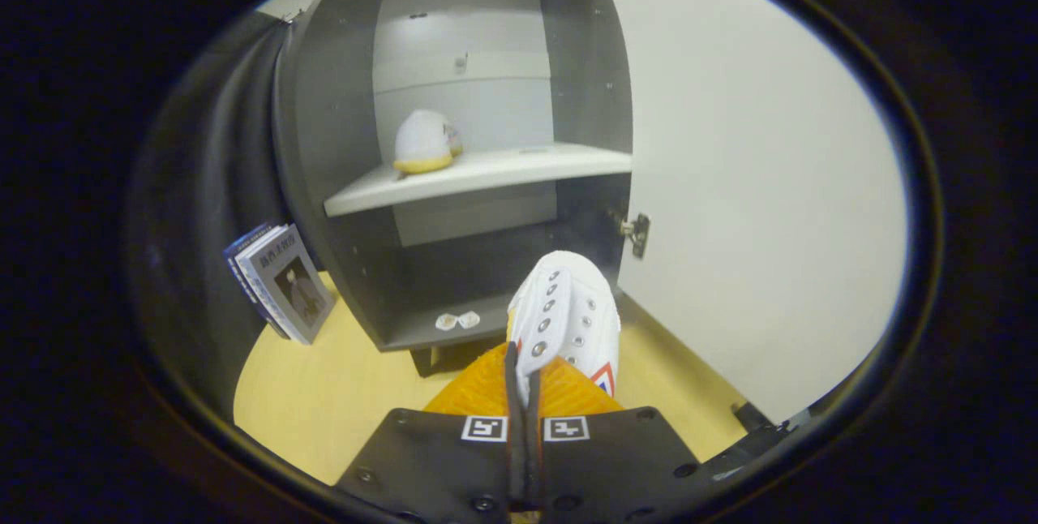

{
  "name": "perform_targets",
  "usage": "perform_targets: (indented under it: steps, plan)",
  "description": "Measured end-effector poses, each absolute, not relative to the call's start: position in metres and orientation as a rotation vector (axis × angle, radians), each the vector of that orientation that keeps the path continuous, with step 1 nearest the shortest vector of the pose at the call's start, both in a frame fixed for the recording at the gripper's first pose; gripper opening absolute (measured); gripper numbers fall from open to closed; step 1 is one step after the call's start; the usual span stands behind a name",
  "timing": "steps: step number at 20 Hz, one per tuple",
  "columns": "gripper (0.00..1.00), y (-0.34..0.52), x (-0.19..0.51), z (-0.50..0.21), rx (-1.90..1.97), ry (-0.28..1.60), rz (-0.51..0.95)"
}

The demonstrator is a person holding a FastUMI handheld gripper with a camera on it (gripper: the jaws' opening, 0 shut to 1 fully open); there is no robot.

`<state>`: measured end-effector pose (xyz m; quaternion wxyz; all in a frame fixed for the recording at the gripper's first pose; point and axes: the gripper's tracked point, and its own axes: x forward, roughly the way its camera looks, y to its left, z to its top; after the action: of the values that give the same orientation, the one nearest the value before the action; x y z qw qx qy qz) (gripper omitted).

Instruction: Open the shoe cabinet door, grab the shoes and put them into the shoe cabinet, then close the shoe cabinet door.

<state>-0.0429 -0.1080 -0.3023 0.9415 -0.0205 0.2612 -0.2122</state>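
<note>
The grey shoe cabinet (340, 135) stands open ahead, its white door (754, 183) swung out to the right. A white shoe with a yellow sole (423, 143) sits on the left of the white middle shelf (486, 175). My gripper (523, 382) is shut on a second white shoe (568, 317). Its orange fingers (486, 386) pinch the shoe's left side at the eyelets. The held shoe points toe-first toward the cabinet's lower compartment, just in front of the bottom board (422, 333).
Two small white packets (456, 319) lie on the bottom board. Books (280, 281) lean against the cabinet's left side on the light wooden floor (324, 394). A door hinge (636, 232) juts out at the door's inner edge, right of the shoe.
</note>
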Motion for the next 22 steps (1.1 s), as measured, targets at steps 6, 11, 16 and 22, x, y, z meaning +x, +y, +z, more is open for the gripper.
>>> perform_targets:
  steps: [6,11,16,22]
  plan:
    - [0.02,-0.108,-0.010,-0.226,-0.082,0.462,-0.422]
    - [0.02,-0.113,0.036,-0.189,-0.110,0.418,-0.397]
    - [0.02,-0.123,0.101,-0.167,-0.142,0.381,-0.354]
    - [0.02,-0.139,0.176,-0.173,-0.167,0.408,-0.292]
